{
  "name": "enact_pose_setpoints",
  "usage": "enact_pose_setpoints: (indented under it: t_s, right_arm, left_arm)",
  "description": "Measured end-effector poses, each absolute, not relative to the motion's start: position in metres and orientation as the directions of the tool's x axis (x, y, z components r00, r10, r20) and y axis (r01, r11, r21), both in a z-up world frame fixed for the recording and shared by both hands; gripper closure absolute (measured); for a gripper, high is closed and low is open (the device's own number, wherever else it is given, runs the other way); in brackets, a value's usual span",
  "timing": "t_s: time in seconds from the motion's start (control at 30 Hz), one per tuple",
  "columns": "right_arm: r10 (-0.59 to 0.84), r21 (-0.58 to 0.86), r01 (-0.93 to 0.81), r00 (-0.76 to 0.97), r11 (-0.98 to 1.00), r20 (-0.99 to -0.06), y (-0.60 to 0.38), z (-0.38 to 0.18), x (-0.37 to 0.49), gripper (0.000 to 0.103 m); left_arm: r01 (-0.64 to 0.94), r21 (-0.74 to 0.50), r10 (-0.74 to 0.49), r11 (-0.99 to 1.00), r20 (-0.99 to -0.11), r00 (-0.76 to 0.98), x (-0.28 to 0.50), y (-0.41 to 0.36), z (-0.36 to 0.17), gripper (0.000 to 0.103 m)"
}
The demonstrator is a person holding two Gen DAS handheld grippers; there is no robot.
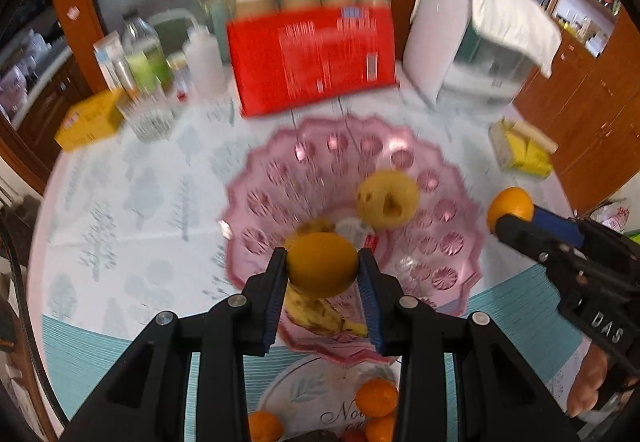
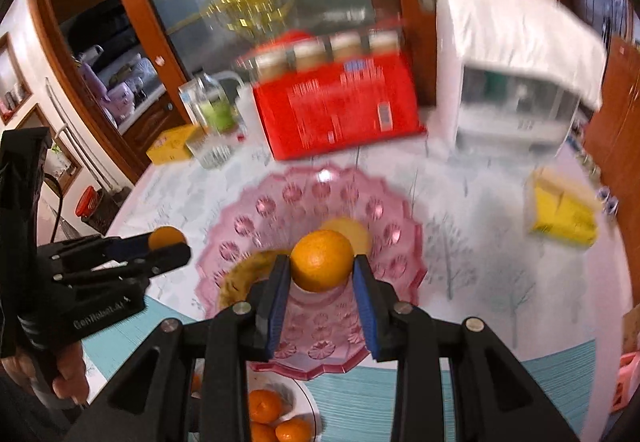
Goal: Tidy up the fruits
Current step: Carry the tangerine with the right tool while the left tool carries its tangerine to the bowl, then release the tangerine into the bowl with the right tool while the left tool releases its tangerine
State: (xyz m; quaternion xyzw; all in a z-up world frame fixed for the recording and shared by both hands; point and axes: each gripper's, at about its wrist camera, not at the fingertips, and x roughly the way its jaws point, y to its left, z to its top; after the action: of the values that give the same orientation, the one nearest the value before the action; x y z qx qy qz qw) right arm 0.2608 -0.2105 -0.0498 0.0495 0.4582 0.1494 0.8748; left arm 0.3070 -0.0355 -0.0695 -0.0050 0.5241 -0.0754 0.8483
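Observation:
My left gripper (image 1: 322, 269) is shut on an orange (image 1: 322, 263) and hovers over the near part of a pink glass fruit bowl (image 1: 280, 186). In that bowl lie a spotted banana (image 1: 316, 316) and a yellow apple (image 1: 387, 198). My right gripper (image 2: 322, 262) is shut on a second orange (image 2: 322, 259) above the same bowl (image 2: 280, 202). Each gripper shows in the other's view: the right one (image 1: 505, 219) at the right edge with its orange (image 1: 510, 204), the left one (image 2: 170, 244) at the left with its orange (image 2: 166, 236). A white plate (image 1: 296, 390) with several tangerines (image 1: 376, 396) sits nearest me.
Behind the bowl stand a red carton (image 1: 312, 58) with jars, bottles and a glass (image 1: 146, 114), a yellow box (image 1: 90, 120) and a white appliance (image 1: 476, 42) under a cloth. A yellow pack (image 1: 522, 150) lies to the right. A hand (image 2: 64, 374) holds the left gripper's handle.

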Motion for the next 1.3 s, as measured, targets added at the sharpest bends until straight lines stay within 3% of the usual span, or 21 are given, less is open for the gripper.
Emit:
enact_pose_setpoints:
  t_s: [0.27,1.0,1.13,1.3]
  right_arm:
    - [0.328,0.239,-0.241,0.458,0.940,-0.826,-0.204,-0.112,0.276,0.071]
    - [0.298,0.196,-0.282,0.385,0.939,-0.873,-0.199,-0.152,0.292,0.070]
    - [0.297,0.195,-0.281,0.387,0.940,-0.873,-0.198,-0.151,0.291,0.069]
    - [0.286,0.192,-0.259,0.398,0.947,-0.872,-0.201,-0.149,0.290,0.068]
  left_arm:
    - [0.111,-0.064,-0.101,0.992,-0.924,0.369,0.327,-0.055,-0.126,0.070]
    - [0.125,-0.026,-0.070,0.992,-0.928,0.366,0.336,-0.064,-0.148,0.068]
    - [0.118,-0.076,-0.114,0.990,-0.926,0.360,0.335,-0.062,-0.147,0.055]
    - [0.113,-0.075,-0.111,0.991,-0.924,0.365,0.330,-0.064,-0.142,0.047]
